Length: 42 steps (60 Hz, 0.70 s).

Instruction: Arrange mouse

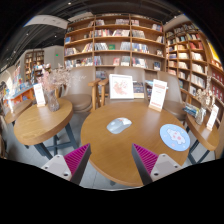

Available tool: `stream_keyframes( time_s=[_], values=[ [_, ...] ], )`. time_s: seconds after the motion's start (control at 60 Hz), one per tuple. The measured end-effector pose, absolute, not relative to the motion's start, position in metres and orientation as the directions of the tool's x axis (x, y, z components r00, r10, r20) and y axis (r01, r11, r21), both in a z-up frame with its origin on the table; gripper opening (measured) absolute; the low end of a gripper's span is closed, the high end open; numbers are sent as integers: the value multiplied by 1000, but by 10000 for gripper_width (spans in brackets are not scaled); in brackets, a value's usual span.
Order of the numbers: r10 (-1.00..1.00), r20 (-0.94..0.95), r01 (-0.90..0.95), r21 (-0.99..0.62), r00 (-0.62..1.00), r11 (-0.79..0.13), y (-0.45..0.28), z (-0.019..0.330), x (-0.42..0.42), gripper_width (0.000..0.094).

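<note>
Mouse point(119, 125): grey-white, lying flat on the round wooden table point(100, 150), about mid-surface, well beyond the fingertips and slightly left of the gap between them.
Gripper point(110, 160): fingers spread wide, nothing held; magenta pads point(76, 157) face inward over the table's near part.
Mouse pad point(175, 137): round, blue, patterned, on the table to the right of the mouse, near the right rim, apart from it.
Signs: white card stand point(121, 86) at the table's far edge; second one point(157, 95) at far right.
Containers: vase with flowers point(52, 96) on the neighbouring round table point(40, 122) to the left; wall shelves point(115, 40) behind filled with books.
Edges: table's near rim curves just under the fingers; a floor gap separates it from the left table.
Open room: bare wood between the fingers and the mouse, and to the mouse's left.
Chairs: one point(82, 101) behind, between the two tables.
</note>
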State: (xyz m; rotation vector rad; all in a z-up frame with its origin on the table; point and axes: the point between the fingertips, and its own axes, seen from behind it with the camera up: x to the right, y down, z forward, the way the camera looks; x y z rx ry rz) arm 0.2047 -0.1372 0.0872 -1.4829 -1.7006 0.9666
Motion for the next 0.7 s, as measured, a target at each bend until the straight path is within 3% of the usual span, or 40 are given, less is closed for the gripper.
stream_keyframes(
  time_s=[0.7],
  values=[
    [999,39,581,-812,-27,48,-148,-1,35,846]
  ],
)
